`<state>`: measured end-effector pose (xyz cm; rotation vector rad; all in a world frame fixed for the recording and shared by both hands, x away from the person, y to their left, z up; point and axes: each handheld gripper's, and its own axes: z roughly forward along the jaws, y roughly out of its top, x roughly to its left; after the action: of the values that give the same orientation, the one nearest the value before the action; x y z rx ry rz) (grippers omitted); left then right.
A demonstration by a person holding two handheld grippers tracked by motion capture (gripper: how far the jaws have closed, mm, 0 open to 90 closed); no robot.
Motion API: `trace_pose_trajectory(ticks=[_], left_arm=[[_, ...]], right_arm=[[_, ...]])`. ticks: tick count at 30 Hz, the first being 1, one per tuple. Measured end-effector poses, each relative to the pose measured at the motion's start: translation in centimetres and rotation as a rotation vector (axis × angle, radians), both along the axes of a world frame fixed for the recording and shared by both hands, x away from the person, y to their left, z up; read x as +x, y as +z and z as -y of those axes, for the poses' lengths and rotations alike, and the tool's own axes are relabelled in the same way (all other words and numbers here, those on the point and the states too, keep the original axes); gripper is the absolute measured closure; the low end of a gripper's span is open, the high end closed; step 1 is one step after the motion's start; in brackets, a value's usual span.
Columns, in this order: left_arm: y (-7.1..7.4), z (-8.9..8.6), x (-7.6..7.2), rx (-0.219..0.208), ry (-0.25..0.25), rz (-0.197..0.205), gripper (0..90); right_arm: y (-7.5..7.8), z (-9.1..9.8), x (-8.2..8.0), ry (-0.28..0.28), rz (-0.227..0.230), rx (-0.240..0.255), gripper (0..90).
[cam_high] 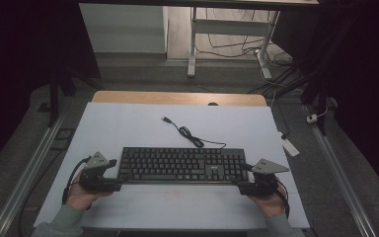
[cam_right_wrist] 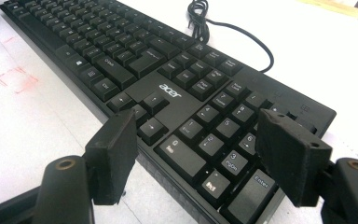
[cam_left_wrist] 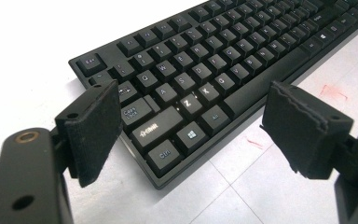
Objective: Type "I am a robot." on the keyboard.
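We have a black keyboard (cam_high: 181, 165) lying flat across the near half of the white tabletop (cam_high: 128, 123), its cable (cam_high: 190, 134) snaking off toward the far side. Our left gripper (cam_high: 112, 174) sits at the keyboard's left end with its jaws spread, straddling the near-left corner around the Ctrl key without pressing on it, as the left gripper view shows. Our right gripper (cam_high: 240, 177) sits at the right end, jaws likewise spread over the near-right corner by the number pad, nothing pinched. We judge that the plan is to grip both ends and lift or shift the keyboard together. The chief risk is an uneven grip: each pair of jaws covers only a corner, so if one side closes on keycaps rather than the frame, the pads may slip or pop a key loose. If one hand rises ahead of the other, the keyboard would tilt and could slide out of the looser grip. The loose cable could also drag or snag on the tabletop edge and tug the keyboard askew.
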<state>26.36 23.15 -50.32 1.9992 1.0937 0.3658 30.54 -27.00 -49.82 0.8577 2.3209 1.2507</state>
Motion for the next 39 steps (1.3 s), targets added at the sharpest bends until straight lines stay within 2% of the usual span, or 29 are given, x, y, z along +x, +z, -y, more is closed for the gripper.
trace_pose_trajectory(ticks=[13,26,30,39], left_arm=[[0.2,0.1,0.3,-0.003,0.003,0.002,21.2],[0.6,0.2,0.4,-0.006,0.003,0.002,23.6],[0.7,0.2,0.3,-0.007,0.009,-0.001,24.8],[1.1,0.2,0.2,-0.015,0.006,0.012,28.9]], right_arm=[[0.3,-1.0,0.3,0.014,0.005,0.041,30.5],[0.7,-2.9,0.8,0.035,0.009,0.032,31.9],[0.8,-3.5,0.8,0.042,0.008,0.043,32.6],[1.3,-5.4,1.1,0.072,0.013,0.049,40.2]])
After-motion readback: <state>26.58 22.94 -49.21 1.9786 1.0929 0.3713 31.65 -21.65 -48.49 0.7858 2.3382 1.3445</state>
